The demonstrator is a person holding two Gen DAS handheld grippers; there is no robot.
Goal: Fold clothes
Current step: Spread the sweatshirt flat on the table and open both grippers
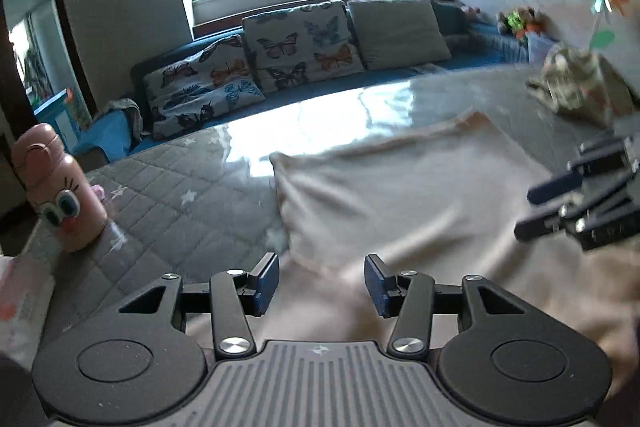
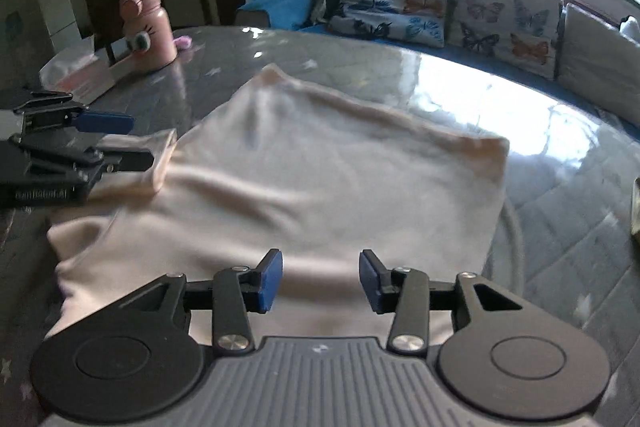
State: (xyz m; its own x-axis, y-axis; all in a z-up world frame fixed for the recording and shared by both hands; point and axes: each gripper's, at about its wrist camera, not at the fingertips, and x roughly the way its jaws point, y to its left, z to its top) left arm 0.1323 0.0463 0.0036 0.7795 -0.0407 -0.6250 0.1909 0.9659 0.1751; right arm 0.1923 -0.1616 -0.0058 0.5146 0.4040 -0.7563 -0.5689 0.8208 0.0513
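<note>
A cream garment (image 1: pixel 400 187) lies spread on the grey quilted table (image 1: pixel 168 195), with its far edge folded straight. In the left wrist view, my left gripper (image 1: pixel 322 285) hangs over the garment's near left part, open, with nothing between its blue pads. My right gripper (image 1: pixel 536 211) comes in from the right over the cloth, also open. In the right wrist view, the right gripper (image 2: pixel 320 281) stands open above the garment's (image 2: pixel 340 179) near edge. The left gripper (image 2: pixel 116 141) is at the left, jaws apart, right beside a sleeve cuff (image 2: pixel 162 163).
A pink bottle (image 1: pixel 60 195) (image 2: pixel 146 27) stands at the table's left end, beside a white packet (image 2: pixel 80 75). A folded camouflage cloth (image 1: pixel 576 87) lies at the far right. A blue sofa with butterfly cushions (image 1: pixel 280 47) runs behind the table, under a bright window.
</note>
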